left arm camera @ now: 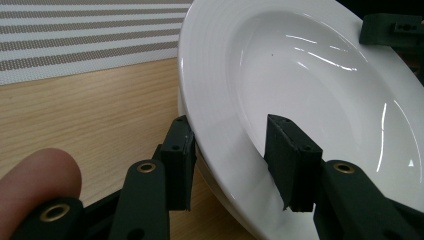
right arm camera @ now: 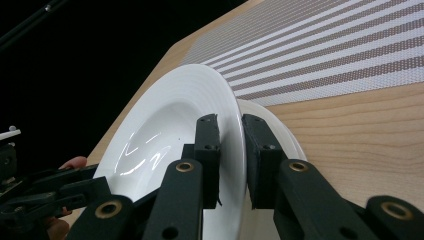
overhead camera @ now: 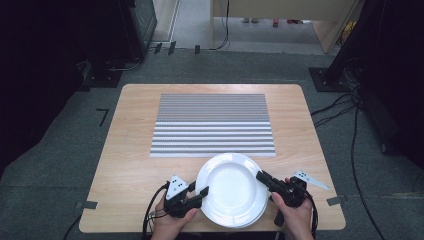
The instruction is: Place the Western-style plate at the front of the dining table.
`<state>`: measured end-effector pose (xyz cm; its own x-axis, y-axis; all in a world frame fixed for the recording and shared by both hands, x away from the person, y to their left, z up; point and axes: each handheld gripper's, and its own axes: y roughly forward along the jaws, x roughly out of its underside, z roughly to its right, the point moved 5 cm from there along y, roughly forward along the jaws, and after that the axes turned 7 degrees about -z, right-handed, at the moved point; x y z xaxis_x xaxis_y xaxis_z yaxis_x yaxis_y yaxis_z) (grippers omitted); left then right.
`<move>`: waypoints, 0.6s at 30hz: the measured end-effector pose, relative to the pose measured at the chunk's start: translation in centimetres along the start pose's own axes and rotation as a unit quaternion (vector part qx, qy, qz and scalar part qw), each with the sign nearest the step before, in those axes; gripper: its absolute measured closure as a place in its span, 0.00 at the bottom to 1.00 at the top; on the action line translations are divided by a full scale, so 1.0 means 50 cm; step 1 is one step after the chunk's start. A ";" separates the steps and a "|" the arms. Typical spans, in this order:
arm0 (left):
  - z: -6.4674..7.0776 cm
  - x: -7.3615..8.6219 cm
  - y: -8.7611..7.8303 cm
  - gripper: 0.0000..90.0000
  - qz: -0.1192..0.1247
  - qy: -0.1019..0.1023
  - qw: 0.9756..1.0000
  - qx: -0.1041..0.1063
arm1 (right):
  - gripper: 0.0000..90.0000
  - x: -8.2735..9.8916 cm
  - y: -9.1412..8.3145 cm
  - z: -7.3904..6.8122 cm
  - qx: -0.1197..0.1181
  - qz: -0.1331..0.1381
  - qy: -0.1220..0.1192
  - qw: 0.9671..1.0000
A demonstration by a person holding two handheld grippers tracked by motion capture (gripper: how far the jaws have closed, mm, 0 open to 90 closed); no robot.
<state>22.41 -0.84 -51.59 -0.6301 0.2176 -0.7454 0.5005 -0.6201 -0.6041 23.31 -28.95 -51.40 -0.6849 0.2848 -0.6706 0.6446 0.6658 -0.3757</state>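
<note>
A white deep plate [overhead camera: 230, 187] tops a small stack near the table's front edge. My right gripper [overhead camera: 260, 176] is shut on its right rim; in the right gripper view the two pads [right arm camera: 207, 145] pinch the rim of the plate [right arm camera: 165, 125], which tilts up off a lower plate [right arm camera: 282, 130]. My left gripper [overhead camera: 199, 190] straddles the left rim. In the left gripper view its jaws [left arm camera: 230, 145] stand apart, one under the rim and one over the plate's [left arm camera: 300, 75] inner slope, with a gap showing.
A grey-and-white striped placemat [overhead camera: 212, 125] lies on the far half of the wooden table [overhead camera: 125, 165]. Cables trail from both grippers off the front edge. Carpet floor, stands and cables surround the table.
</note>
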 end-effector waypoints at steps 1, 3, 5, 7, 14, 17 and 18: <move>0.000 -0.001 -0.002 0.64 0.004 -0.003 1.000 0.000 | 0.87 0.001 0.001 -0.001 0.000 0.000 -0.001 1.000; -0.002 -0.004 -0.005 0.65 0.009 -0.005 1.000 0.001 | 0.87 0.002 0.002 -0.002 0.000 -0.001 -0.003 1.000; -0.003 -0.005 -0.008 0.67 0.013 -0.007 1.000 0.002 | 0.87 0.003 0.003 -0.005 -0.003 -0.001 -0.002 1.000; -0.006 -0.007 -0.010 0.67 0.016 -0.008 1.000 0.002 | 0.87 0.004 0.005 -0.007 -0.004 0.001 -0.005 1.000; -0.015 -0.013 -0.018 0.70 0.027 -0.015 0.999 0.010 | 0.87 0.006 0.009 -0.016 -0.008 0.006 -0.008 1.000; -0.019 -0.015 -0.021 0.72 0.028 -0.022 0.999 0.014 | 0.87 0.007 0.012 -0.020 -0.011 0.008 -0.010 1.000; -0.021 -0.016 -0.021 0.72 0.028 -0.024 0.999 0.015 | 0.87 0.007 0.012 -0.021 -0.010 0.009 -0.011 1.000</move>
<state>23.01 0.44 -50.64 -0.6297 0.1458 -0.7630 0.5186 -0.6524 -0.5527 23.08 -27.74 -51.21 -0.6659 0.2824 -0.6905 0.6494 0.6751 -0.3501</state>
